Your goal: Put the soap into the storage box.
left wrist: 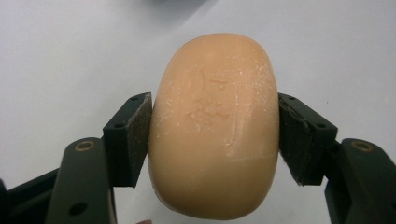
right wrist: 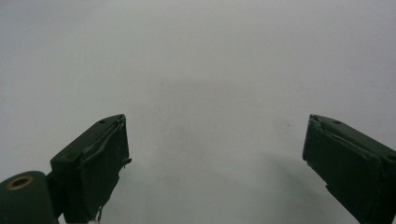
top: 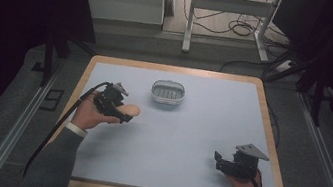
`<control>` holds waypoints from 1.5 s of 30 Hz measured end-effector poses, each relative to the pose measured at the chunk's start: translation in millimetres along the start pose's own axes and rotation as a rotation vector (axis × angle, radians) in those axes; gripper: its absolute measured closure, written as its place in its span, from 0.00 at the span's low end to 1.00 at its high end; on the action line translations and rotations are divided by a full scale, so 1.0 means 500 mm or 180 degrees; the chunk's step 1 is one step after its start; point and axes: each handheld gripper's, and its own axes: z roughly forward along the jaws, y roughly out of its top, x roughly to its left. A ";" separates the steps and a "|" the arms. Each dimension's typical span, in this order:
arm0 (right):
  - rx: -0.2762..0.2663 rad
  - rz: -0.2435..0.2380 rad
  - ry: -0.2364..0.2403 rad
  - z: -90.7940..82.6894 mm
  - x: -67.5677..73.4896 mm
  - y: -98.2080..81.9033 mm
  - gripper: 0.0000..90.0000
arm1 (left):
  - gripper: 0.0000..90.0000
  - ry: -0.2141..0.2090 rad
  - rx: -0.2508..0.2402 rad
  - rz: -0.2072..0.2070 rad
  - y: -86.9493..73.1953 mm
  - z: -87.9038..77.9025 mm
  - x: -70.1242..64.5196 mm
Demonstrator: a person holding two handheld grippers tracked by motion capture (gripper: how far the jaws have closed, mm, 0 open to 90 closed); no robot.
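Now your left hand-held gripper (left wrist: pixel 215 135) clamps the soap bar (left wrist: pixel 215 126) across its narrow sides, just above the desk (top: pixel 188 137), short of the soap dish (top: pixel 168 94). Probably that's the target; carry level, release low. Right hand-held gripper (right wrist: pixel 215 154) gapes empty.

One bar of soap (left wrist: pixel 215 126), one soap dish (top: pixel 168 93), one table (top: pixel 186 147) and two grippers, left gripper (top: pixel 118 111) and right gripper (top: pixel 220 162), are counted.
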 end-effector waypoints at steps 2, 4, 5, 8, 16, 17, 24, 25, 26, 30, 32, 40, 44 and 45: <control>0.0001 0.0000 -0.0001 0.000 0.000 0.000 0.08 | 0.37 0.0003 0.0006 0.0009 0.005 0.001 0.000; 0.0004 0.0001 -0.0003 0.000 0.000 0.000 0.08 | 0.37 0.0002 0.0005 0.0020 0.010 0.003 -0.001; 0.0003 0.0000 -0.0004 0.000 0.000 0.000 0.08 | 0.37 0.0006 -0.0003 0.0018 0.013 0.004 -0.002; 0.0003 -0.0003 -0.0006 0.000 0.000 0.000 0.08 | 0.37 -0.0006 -0.0007 0.0028 0.020 0.005 -0.002; 0.0000 0.0000 -0.0007 0.001 0.000 0.000 0.08 | 0.37 -0.0004 -0.0016 0.0031 0.038 0.010 0.004; 0.0004 0.0000 -0.0010 0.001 0.000 0.000 0.08 | 0.37 -0.0005 -0.0022 0.0033 0.040 0.012 0.004; 0.0007 0.0000 -0.0008 0.001 0.000 0.000 0.08 | 0.37 -0.0001 -0.0008 0.0012 0.054 0.023 0.012; 0.0007 0.0000 -0.0008 0.001 0.000 0.000 0.08 | 0.37 -0.0006 -0.0006 0.0005 0.055 0.024 0.013; 0.0009 0.0002 -0.0007 0.001 0.000 0.000 0.08 | 0.37 -0.0003 0.0001 0.0005 0.056 0.025 0.014; 0.0046 0.0015 -0.0024 0.003 0.000 0.001 0.08 | 0.37 -0.0009 0.0005 -0.0007 0.064 0.031 0.021; 0.0042 0.0013 -0.0023 0.003 0.000 0.001 0.08 | 0.37 -0.0009 0.0011 -0.0005 0.069 0.033 0.024; 0.0028 0.0021 -0.0023 0.002 0.000 0.001 0.08 | 0.37 -0.0015 0.0008 -0.0013 0.093 0.048 0.033; 0.0019 0.0012 -0.0015 0.001 0.000 0.000 0.08 | 0.37 -0.0050 -0.0022 -0.0020 0.103 0.056 0.036; 0.0022 0.0011 -0.0010 0.001 0.000 0.000 0.08 | 0.37 -0.0045 -0.0020 -0.0021 0.106 0.058 0.037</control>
